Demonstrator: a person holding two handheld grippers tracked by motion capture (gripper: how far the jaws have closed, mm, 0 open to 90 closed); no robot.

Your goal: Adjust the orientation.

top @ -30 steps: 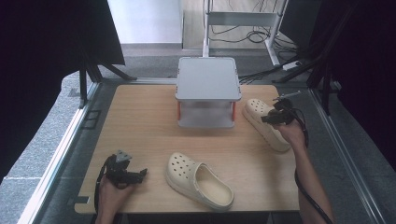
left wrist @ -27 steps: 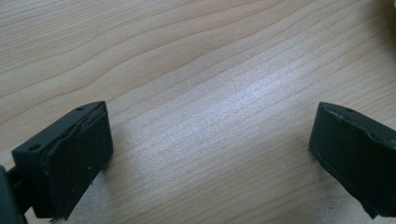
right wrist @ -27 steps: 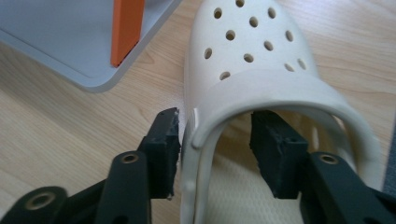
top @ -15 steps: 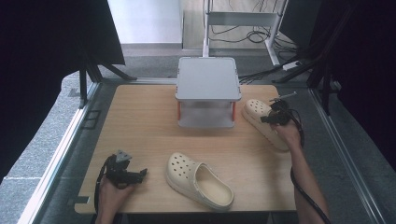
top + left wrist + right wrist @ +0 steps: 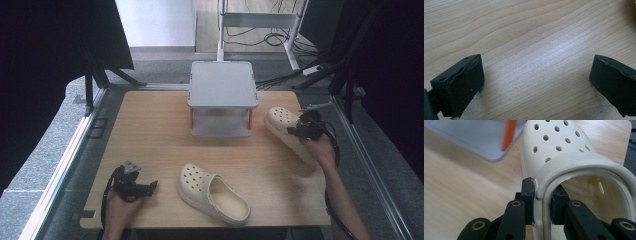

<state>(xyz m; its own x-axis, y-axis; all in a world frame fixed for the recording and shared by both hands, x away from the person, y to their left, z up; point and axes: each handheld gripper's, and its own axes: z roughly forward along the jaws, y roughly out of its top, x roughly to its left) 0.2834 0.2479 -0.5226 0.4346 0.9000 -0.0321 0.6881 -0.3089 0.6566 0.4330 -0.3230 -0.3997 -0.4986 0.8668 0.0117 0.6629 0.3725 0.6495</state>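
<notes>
The right tool point(image 5: 542, 202) has just been closing, and its two black jaws are now clamped on the side wall of a cream clog point(image 5: 564, 157), one jaw outside and one inside the foot opening, just where the heel strap meets the wall. In the high view this right tool point(image 5: 295, 131) sits at about 3 o'clock on the counter point(image 5: 150, 130), held by the person's right hand point(image 5: 317, 147), and the gripped clog point(image 5: 285, 127) lies with its long axis running from 10 o'clock to 4 o'clock. Its perforated toe points toward 10 o'clock, at the right front leg of a grey two-level stand point(image 5: 222, 97) that occupies the 12 o'clock part of the counter; the heel end is under the hand. In the right gripper view the toe points away from the camera, toward the stand's lower tray and an orange post point(image 5: 508, 133). Whether the sole rests on the wood or is lifted off it cannot be told.

The left tool point(image 5: 536, 82) hovers low over bare wood with its jaws spread wide and nothing between them. From above, the left tool point(image 5: 134, 184) is at 7 o'clock. Near it, at 6 o'clock, lies a second cream clog point(image 5: 212, 192), sole down, its long axis from 10 to 4 o'clock, toe toward 10 o'clock.
</notes>
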